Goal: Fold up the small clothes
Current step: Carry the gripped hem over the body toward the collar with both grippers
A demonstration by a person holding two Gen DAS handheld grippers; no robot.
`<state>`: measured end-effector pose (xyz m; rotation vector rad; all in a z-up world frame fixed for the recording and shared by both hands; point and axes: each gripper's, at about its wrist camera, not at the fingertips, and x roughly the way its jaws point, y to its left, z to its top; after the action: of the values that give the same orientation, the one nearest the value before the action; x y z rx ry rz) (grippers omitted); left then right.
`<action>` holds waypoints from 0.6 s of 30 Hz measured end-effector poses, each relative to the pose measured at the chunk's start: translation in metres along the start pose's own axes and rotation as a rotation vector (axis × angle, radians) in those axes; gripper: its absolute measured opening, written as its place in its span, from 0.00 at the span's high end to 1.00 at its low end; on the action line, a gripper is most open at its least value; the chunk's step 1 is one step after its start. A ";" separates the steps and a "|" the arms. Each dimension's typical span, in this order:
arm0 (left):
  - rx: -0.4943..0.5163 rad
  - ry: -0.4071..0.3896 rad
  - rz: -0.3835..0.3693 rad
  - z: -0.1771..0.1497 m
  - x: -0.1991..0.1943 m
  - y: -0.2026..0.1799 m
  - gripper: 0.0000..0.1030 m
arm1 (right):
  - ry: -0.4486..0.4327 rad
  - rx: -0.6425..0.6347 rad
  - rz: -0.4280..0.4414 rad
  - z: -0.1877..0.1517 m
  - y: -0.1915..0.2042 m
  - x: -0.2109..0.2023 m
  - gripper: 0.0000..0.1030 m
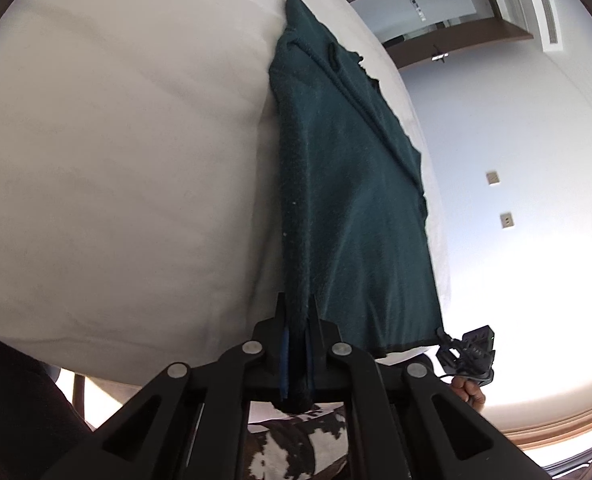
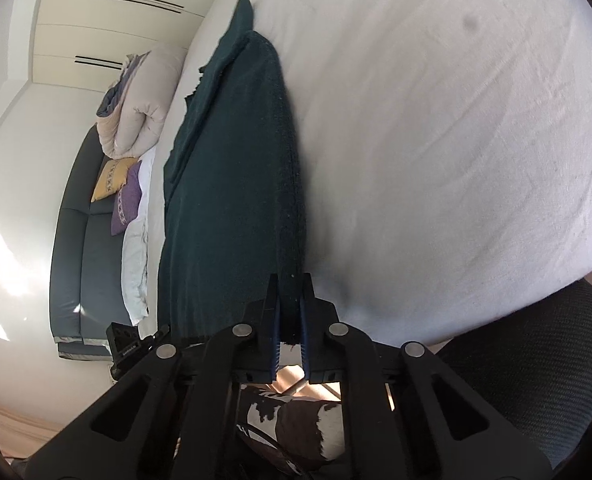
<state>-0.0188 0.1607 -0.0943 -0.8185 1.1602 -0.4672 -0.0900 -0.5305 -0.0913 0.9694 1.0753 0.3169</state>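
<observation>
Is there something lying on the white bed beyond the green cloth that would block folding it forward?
Nothing visible does. Both tongs, left and right, are shut on the near edge of the green cloth, and the white bed beyond and beside it looks bare.

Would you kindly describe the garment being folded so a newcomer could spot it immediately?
Find the wide white bed. Along its edge lies a long dark teal knit garment, its near hem pinched by both grippers. It is the only dark cloth on the pale sheet.
</observation>
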 end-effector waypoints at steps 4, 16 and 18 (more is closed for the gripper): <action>-0.008 -0.035 -0.057 0.001 -0.012 -0.007 0.96 | -0.033 -0.011 0.023 0.000 0.010 -0.011 0.94; -0.084 -0.105 -0.143 -0.011 -0.027 0.008 0.96 | -0.100 -0.016 0.073 0.004 0.022 -0.030 0.94; -0.105 -0.101 -0.165 -0.012 -0.027 0.013 0.96 | -0.102 -0.009 0.092 0.005 0.022 -0.031 0.94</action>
<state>-0.0403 0.1844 -0.0894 -1.0225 1.0350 -0.4981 -0.0953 -0.5407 -0.0547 1.0185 0.9380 0.3438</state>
